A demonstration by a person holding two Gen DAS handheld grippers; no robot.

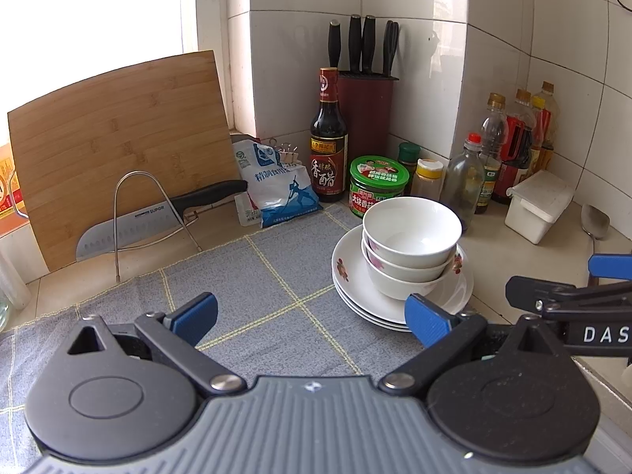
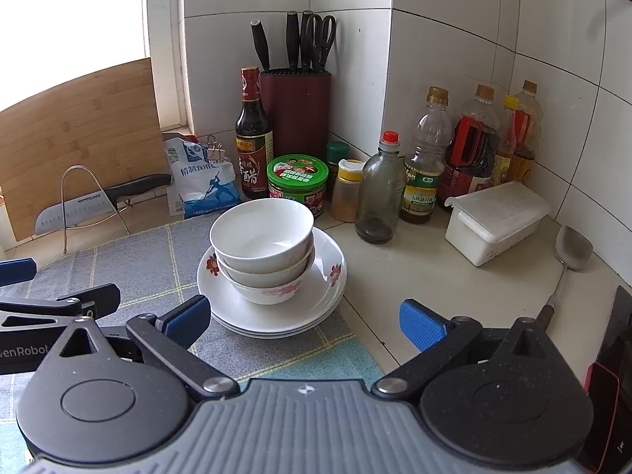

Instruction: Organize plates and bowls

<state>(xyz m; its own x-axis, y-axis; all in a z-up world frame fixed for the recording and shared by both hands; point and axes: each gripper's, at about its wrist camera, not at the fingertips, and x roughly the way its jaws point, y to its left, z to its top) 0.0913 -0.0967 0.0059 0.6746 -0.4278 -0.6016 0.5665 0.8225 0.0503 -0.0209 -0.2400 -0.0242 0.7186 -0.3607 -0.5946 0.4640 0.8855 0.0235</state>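
A: Where do the dishes stand?

B: Three bowls (image 2: 262,251) sit nested on a stack of plates (image 2: 272,300), right at the right-hand edge of the grey checked cloth (image 1: 245,288); part of the plate stack hangs over onto the bare counter (image 2: 426,276).

A: And the grippers?

B: The left gripper (image 1: 312,316) is spread wide with nothing between its blue pads, low over the cloth, its right pad just beside the plate rim. The right gripper (image 2: 306,322) is equally wide and empty, facing the stack from the near side.

A: So what is the step?

B: By my reading, either the pile is finished or a bowl is about to be lifted. If lifting, I'd take the top bowl by its rim, one pad inside and one outside, and raise it straight up so the lower bowls don't drag along.

A: Room to move?

B: Open cloth to the left, and bare counter to the right as far as the white lidded box (image 2: 495,221) and the spoon (image 2: 570,254). Behind is tight: the green-lidded jar (image 2: 297,183), the vinegar bottle (image 2: 253,134) and the clear glass bottle (image 2: 379,193) stand close to the stack, so I'd pull things toward the near side, not push back.
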